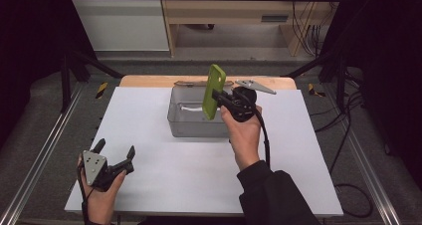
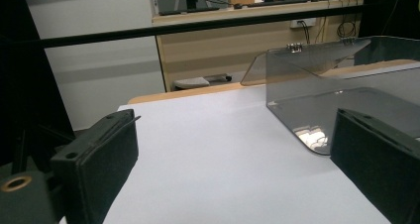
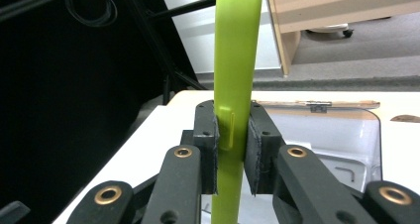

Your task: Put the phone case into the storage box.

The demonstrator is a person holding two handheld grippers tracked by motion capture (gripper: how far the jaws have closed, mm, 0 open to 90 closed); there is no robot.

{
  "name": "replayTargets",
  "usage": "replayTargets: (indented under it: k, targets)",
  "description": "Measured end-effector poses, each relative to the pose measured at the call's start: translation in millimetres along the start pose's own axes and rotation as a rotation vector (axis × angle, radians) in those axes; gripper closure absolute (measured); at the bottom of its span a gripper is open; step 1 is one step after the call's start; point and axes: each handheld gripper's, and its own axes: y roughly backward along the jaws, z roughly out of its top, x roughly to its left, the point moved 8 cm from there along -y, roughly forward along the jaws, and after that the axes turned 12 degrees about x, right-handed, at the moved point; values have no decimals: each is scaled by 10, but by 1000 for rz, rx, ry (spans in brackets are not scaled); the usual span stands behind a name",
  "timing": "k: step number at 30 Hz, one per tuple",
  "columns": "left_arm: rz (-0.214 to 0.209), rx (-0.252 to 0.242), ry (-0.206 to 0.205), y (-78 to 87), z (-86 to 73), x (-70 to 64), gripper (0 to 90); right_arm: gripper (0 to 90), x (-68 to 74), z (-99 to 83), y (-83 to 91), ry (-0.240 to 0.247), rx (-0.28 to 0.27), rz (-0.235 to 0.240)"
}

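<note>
Green phone case, held upright and edge-on above the clear plastic box, whose lid stands open at the far side. The right gripper is clenched on the case, its two pads pressing the long edges about midway up, as the right gripper view confirms. The left gripper rests released near the front left corner of the white table mat, jaws spread and holding nothing, well apart from the box. A small hex key and a white cable lie on the box floor. Whether the case is going in or coming out cannot be told. Either way, the step is judged to go best with the case kept vertical and clear of the box walls, the grip held firm, as the thin shell may flex or slip, and the left gripper available to steady the box.
</note>
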Motion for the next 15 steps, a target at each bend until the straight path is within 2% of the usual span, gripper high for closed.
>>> replayTargets:
  k: [4, 7, 9, 15]
  targets:
    - [-20, -7, 5, 3, -3, 52, 37, 778, -23, 23, -48, 23, 18, -22]
    - [-30, -9, 9, 7, -18, 101, 36, 778, -49, 51, -70, 22, 23, -28]
    - [-49, -10, 18, 22, -32, 132, 36, 778, -68, 70, -88, 18, 29, -31]
    - [-96, -9, 11, 87, -98, 150, 34, 778, -107, 90, -151, 25, 69, -41]
